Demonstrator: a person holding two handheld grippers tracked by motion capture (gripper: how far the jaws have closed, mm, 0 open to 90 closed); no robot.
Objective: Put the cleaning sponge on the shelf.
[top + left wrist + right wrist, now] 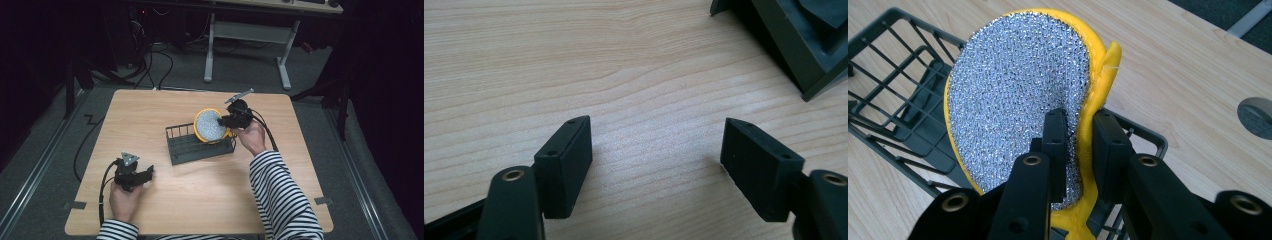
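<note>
A round yellow sponge [210, 126] with a silver mesh face [1013, 105] stands on edge at the right end of a dark wire basket [187, 148]. My right gripper [226, 120] is shut on the sponge's edge; in the right gripper view both pads [1055, 132] pinch the yellow rim from either side over the basket [893, 115]. My left gripper [148, 173] rests low on the table near the front left, apart from the basket. Its jaws [656, 160] stand wide open over bare wood with nothing between them.
The wooden table [150, 115] carries the basket near its middle; a corner of the basket [794, 55] lies ahead of the left gripper. A round grey cable hole [1255, 117] sits in the tabletop beyond the basket. Cables trail from both grippers; a desk frame [250, 50] stands behind.
</note>
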